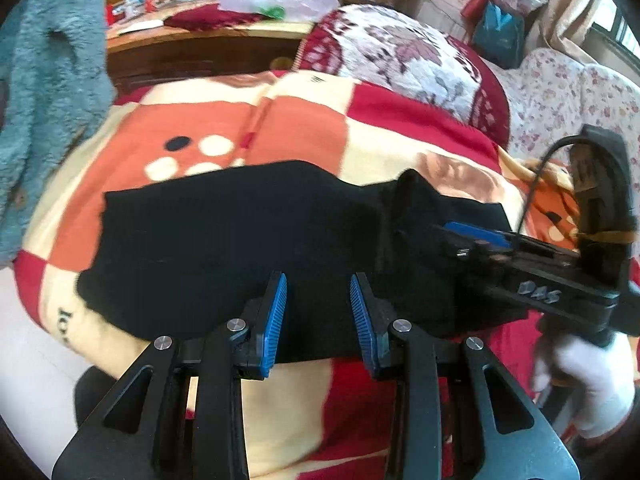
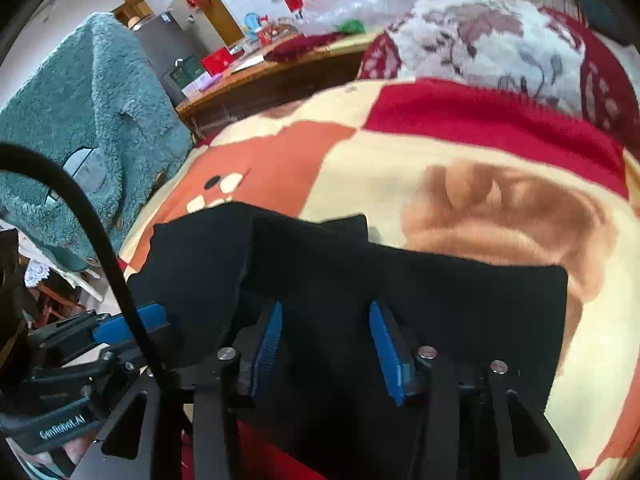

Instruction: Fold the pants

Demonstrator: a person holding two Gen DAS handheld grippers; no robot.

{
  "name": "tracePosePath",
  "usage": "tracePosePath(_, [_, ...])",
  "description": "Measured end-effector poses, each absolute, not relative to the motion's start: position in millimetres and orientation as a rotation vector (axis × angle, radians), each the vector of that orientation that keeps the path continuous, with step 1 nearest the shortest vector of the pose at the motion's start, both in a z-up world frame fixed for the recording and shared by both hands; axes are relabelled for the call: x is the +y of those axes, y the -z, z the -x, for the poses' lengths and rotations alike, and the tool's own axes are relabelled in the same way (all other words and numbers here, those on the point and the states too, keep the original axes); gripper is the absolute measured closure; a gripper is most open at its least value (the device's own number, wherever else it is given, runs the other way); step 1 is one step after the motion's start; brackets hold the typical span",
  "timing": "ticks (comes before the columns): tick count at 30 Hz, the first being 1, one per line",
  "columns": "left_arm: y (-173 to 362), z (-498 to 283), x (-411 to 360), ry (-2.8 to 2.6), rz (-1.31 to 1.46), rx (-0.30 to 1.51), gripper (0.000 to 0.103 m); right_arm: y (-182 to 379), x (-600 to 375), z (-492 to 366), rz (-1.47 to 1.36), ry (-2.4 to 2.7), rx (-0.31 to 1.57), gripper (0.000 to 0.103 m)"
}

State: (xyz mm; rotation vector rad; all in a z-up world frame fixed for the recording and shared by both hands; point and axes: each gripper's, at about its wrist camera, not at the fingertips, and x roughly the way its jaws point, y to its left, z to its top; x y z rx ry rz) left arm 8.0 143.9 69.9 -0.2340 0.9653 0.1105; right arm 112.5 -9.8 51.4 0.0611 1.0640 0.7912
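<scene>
Left gripper point(image 1: 318, 316) stood part open over near edge of folded black fabric pants point(image 1: 224, 240), nothing between blue ribbed pads. Right gripper point(image 2: 326, 344) likewise part open above pants, nothing held. Pants lay flat on red, orange and cream checked fleece blanket point(image 1: 304, 120). Beyond: teal fluffy garment point(image 1: 44, 80), cluttered wooden table point(image 1: 200, 40).

We read "GenRobot.AI" on the left hand-held gripper point(image 2: 100, 344); the raised letters on the right hand-held gripper point(image 1: 472, 236) stay unclear.

one black pants point(image 1: 224, 236), two tongs point(image 1: 318, 312) point(image 2: 326, 344), one blanket point(image 1: 384, 140).
</scene>
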Motion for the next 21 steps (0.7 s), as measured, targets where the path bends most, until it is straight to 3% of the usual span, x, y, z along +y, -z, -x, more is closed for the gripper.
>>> tracePosePath(10, [-80.2,6.3,162.5,-0.181,0.238,0.919,0.071,-94.2,-5.6,-87.2,-0.065,-0.822,0.963,0.050])
tracePosePath(21, [-82.9,23.0,184.9,-0.256,0.241,0.891,0.071,-102.8,22.1,-68.8,-0.031,-0.867,0.957,0.050])
